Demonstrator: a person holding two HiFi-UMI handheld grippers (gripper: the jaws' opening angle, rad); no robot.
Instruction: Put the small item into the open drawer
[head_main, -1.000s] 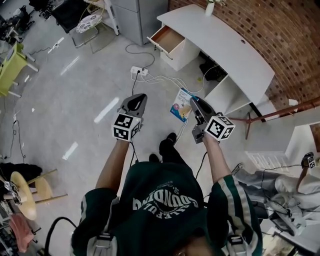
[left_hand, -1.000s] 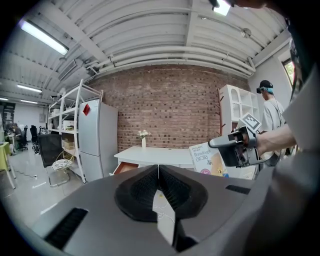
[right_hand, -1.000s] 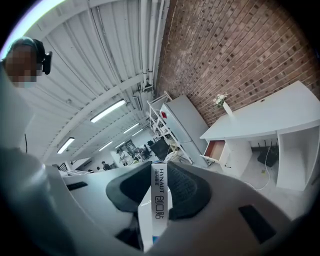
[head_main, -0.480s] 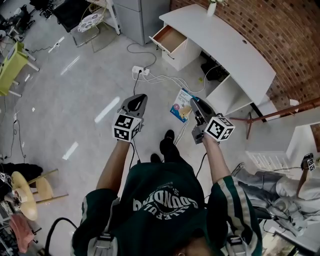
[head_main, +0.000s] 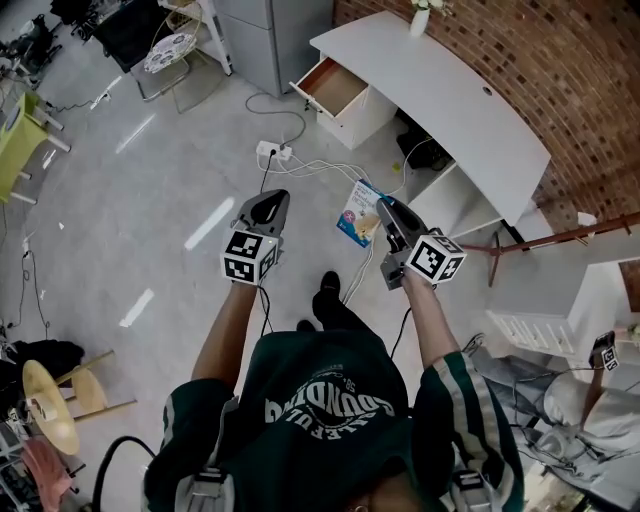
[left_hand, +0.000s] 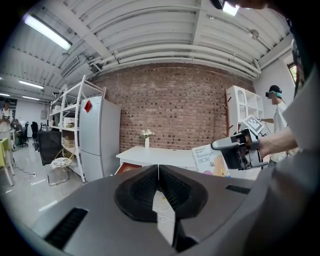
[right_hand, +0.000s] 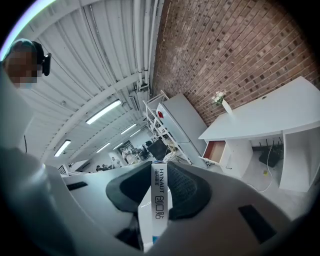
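Brick wall (head_main: 580, 70), drawer (head_main: 330, 88) open, right gripper (head_main: 387, 210) jaws gripping bandage box (right_hand: 158, 200) edge-on, left gripper (left_hand: 158, 170) jaws together

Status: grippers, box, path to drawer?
Right gripper shut on bandage box. Left gripper shut, empty. Drawer open, not yet reached. Power strip and cables lie between.

My shirt (head_main: 325, 400) is dark green with pale lettering, sleeves (head_main: 452, 385) white-striped; my left tool (head_main: 270, 197) and right tool (head_main: 384, 204) are grey, with black-and-white marker cubes (head_main: 248, 256).
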